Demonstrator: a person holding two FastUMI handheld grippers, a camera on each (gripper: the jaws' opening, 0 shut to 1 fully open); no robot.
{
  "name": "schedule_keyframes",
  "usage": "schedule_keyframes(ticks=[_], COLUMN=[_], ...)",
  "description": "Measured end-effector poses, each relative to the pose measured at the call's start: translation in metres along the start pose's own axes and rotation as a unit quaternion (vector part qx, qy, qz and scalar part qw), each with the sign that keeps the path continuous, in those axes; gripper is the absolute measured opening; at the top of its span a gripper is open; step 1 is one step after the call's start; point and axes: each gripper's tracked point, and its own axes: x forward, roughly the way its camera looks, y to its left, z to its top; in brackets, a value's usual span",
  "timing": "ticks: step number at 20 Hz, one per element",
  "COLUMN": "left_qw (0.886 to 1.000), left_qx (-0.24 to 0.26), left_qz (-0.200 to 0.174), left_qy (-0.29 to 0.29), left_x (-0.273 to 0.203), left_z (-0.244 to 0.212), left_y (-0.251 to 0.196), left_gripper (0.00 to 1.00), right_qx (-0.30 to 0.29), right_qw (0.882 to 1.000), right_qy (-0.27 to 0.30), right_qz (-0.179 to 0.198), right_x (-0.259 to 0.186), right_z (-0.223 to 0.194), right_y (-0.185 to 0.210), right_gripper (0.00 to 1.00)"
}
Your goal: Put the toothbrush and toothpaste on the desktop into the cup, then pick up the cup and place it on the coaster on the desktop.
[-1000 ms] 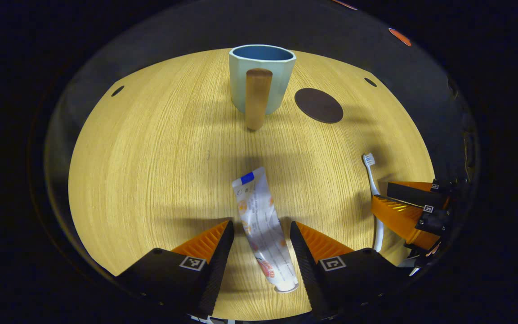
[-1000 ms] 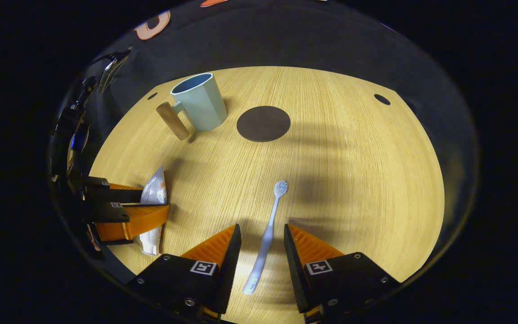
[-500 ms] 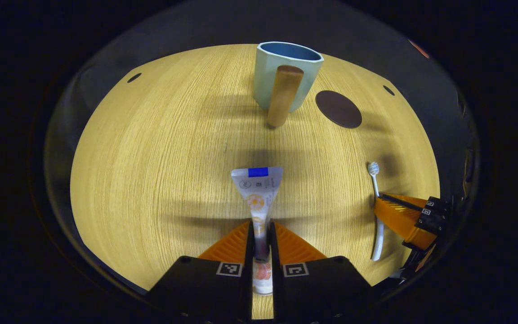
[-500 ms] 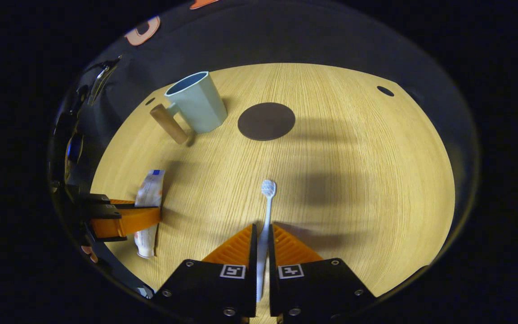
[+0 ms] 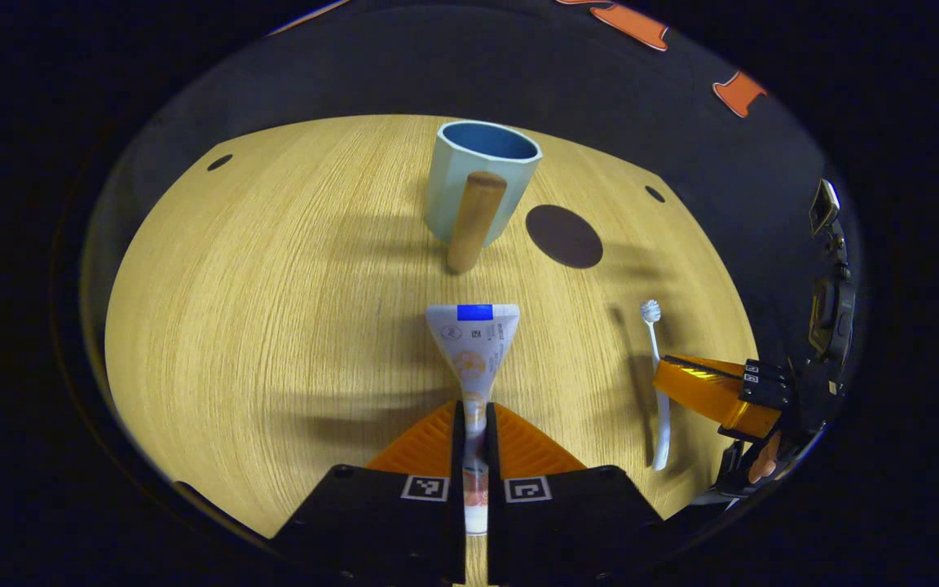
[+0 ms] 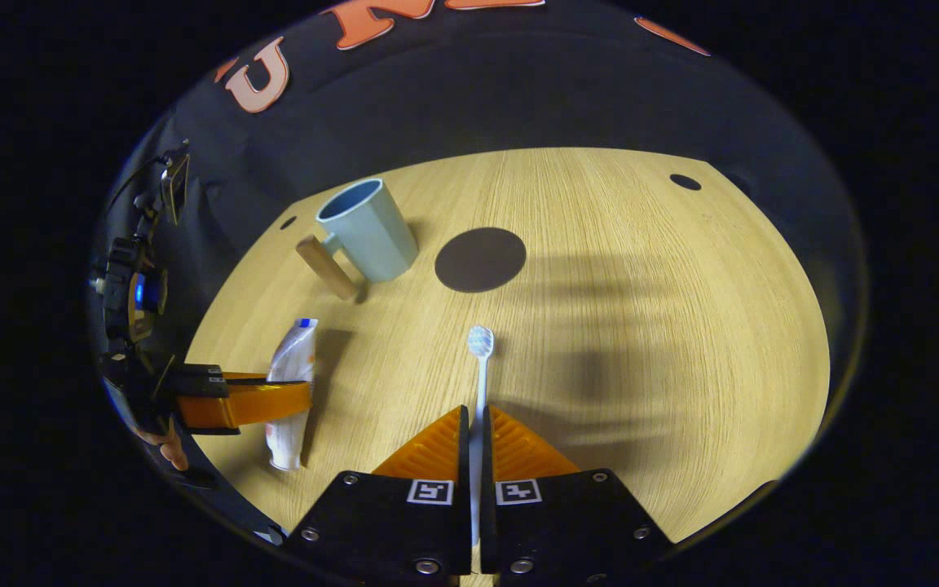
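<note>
Both grippers have risen since the earlier frame. Left gripper (image 5: 475, 424) clamps the toothpaste (image 5: 473, 346); right gripper (image 6: 475, 428) clamps the toothbrush (image 6: 479, 367). Each points far. Cup (image 5: 479, 179) stands straight beyond the toothpaste, nearer the left gripper, coaster (image 5: 564, 236) beside it on the table (image 5: 274, 285).
</note>
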Motion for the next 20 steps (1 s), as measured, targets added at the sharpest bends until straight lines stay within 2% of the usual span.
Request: schedule_keyframes(ticks=[1,4,7,10,13,16,20], left_qw=[1.0,0.999,0.997,0.991,0.982,0.967,0.952], left_qx=[-0.002,-0.008,-0.005,0.012,0.026,0.043,0.054], left_qz=[-0.009,-0.023,-0.035,-0.03,-0.021,-0.014,-0.016], left_qy=[0.0,-0.027,-0.074,-0.128,-0.188,-0.25,-0.302], left_x=[0.004,0.001,-0.012,-0.022,-0.038,-0.06,-0.079], left_z=[-0.001,0.003,0.017,0.037,0.057,0.074,0.082], left_y=[-0.005,-0.005,-0.005,-0.004,-0.001,-0.004,-0.007], left_gripper=[0.1,0.11,0.11,0.1,0.1,0.1,0.1], right_qx=[0.0,-0.012,-0.013,-0.012,-0.011,-0.012,-0.03], right_qw=[1.0,0.998,0.994,0.99,0.985,0.976,0.963], right_qy=[-0.008,-0.051,-0.093,-0.126,-0.164,-0.211,-0.263], right_qz=[0.017,0.033,0.052,0.061,0.057,0.05,0.047], right_x=[-0.008,-0.02,-0.041,-0.039,-0.039,-0.037,-0.046], right_z=[0.004,0.016,0.031,0.033,0.041,0.05,0.062], right_y=[0.005,0.015,0.018,0.018,0.008,-0.001,-0.002], right_gripper=[0.05,0.05,0.05,0.05,0.05,0.05,0.05])
